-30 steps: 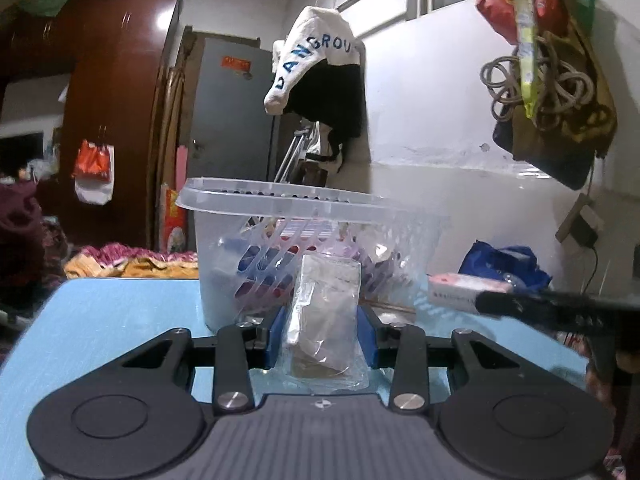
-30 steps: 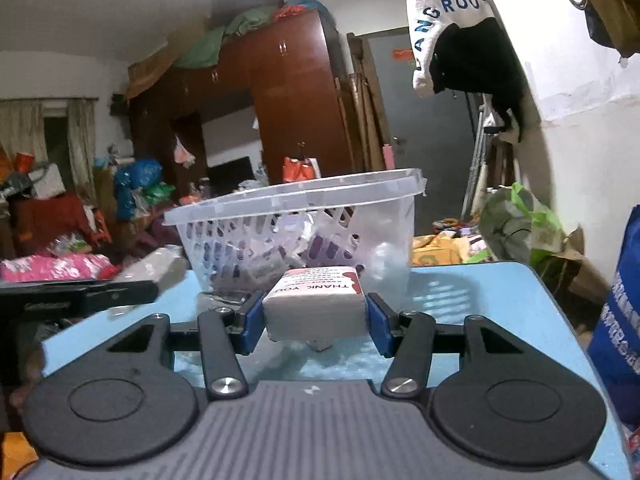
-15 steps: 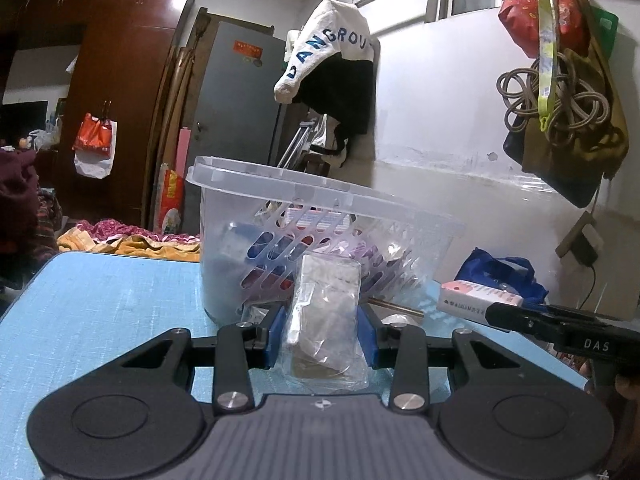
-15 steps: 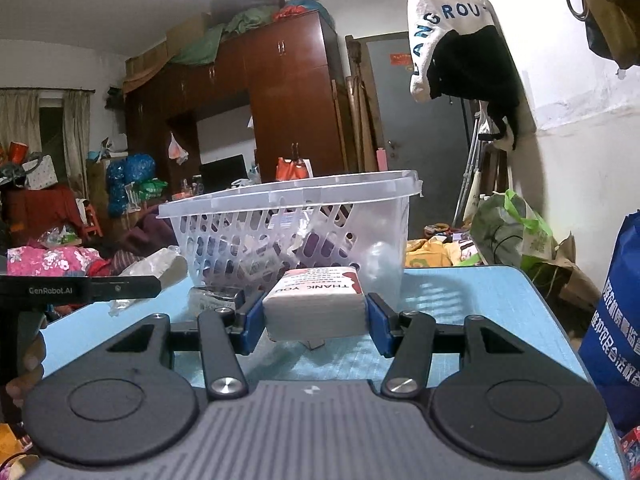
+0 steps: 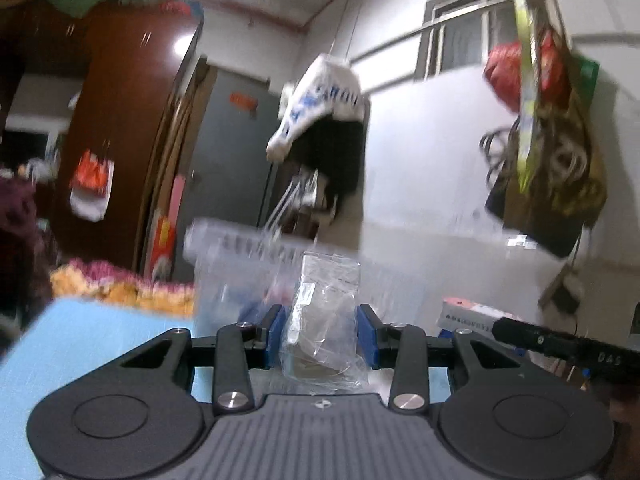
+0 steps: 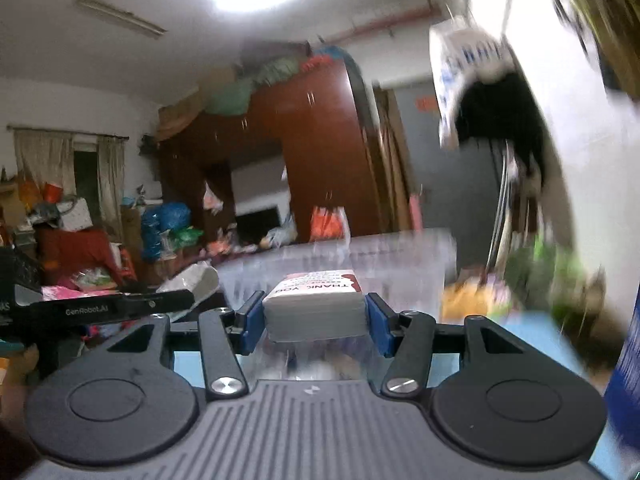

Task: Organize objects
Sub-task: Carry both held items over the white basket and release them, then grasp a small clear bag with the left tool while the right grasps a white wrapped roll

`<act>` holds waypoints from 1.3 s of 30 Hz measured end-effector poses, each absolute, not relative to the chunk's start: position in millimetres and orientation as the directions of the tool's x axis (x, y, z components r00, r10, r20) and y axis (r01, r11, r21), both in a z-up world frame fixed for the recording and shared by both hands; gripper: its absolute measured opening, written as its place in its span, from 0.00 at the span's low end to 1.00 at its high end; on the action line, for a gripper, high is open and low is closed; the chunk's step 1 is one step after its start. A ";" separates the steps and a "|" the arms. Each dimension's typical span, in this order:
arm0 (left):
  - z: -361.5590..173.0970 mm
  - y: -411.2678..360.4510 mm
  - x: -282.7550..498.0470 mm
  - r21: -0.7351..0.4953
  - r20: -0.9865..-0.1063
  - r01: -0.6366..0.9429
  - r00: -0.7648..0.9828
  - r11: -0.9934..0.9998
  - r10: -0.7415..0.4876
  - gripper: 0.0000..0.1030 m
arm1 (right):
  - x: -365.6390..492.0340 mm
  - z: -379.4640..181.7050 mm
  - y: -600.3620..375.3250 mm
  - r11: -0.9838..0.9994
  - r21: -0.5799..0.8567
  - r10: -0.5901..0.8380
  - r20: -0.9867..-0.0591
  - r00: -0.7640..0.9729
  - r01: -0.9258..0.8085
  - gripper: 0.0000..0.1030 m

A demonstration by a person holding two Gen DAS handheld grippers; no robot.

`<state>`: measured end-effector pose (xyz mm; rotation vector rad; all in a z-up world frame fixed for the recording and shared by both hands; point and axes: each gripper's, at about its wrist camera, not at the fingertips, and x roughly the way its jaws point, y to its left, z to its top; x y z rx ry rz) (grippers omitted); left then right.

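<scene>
My left gripper (image 5: 322, 332) is shut on a clear plastic packet (image 5: 324, 320) with a grey-brown block inside, held upright in front of the clear slotted basket (image 5: 224, 264). My right gripper (image 6: 314, 322) is shut on a white card stack (image 6: 316, 312) printed "THANK YOU", held level before the same basket (image 6: 400, 256). The right gripper with its stack (image 5: 472, 314) shows at the right of the left wrist view. The left gripper with its packet (image 6: 192, 284) shows at the left of the right wrist view. Both views are blurred.
The basket stands on a light blue table (image 5: 80, 352). A white wall (image 5: 420, 184) with hanging bags (image 5: 548, 152) and a white and black garment (image 5: 320, 120) lies behind. A brown wardrobe (image 6: 320, 152) and room clutter (image 6: 80, 240) lie beyond. A blue bag (image 6: 628, 360) is at right.
Both grippers have risen and tilted up with their loads; the basket now sits lower in both views and its rim is near gripper height. Both stay shut.
</scene>
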<state>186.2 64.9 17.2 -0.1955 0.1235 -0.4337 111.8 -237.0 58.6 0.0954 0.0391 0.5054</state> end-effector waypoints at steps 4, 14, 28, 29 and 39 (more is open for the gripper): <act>69.9 47.8 231.0 -0.201 -0.115 0.381 0.906 0.902 -0.408 0.42 | 157.9 121.4 -213.2 0.888 0.024 0.460 -0.069 0.885 -0.459 0.55; 76.5 34.7 295.7 -0.196 -0.288 0.272 0.903 0.942 -0.320 0.77 | 194.3 123.6 -201.0 0.908 -0.002 0.414 -0.164 0.896 -0.420 1.00; -10.0 55.0 239.4 -0.251 -0.422 0.265 0.835 0.931 -0.352 0.92 | 186.7 12.9 -156.7 0.840 -0.012 0.453 -0.534 0.714 -0.542 0.64; -9.2 55.4 240.6 -0.255 -0.426 0.265 0.832 0.930 -0.354 0.92 | 186.4 11.1 -156.5 0.842 -0.010 0.449 -0.540 0.712 -0.539 0.59; -20.4 8.2 242.9 -0.135 -0.498 0.303 0.802 0.943 -0.329 0.92 | 169.2 8.4 -239.1 0.851 0.174 0.524 -0.355 0.774 -0.496 0.59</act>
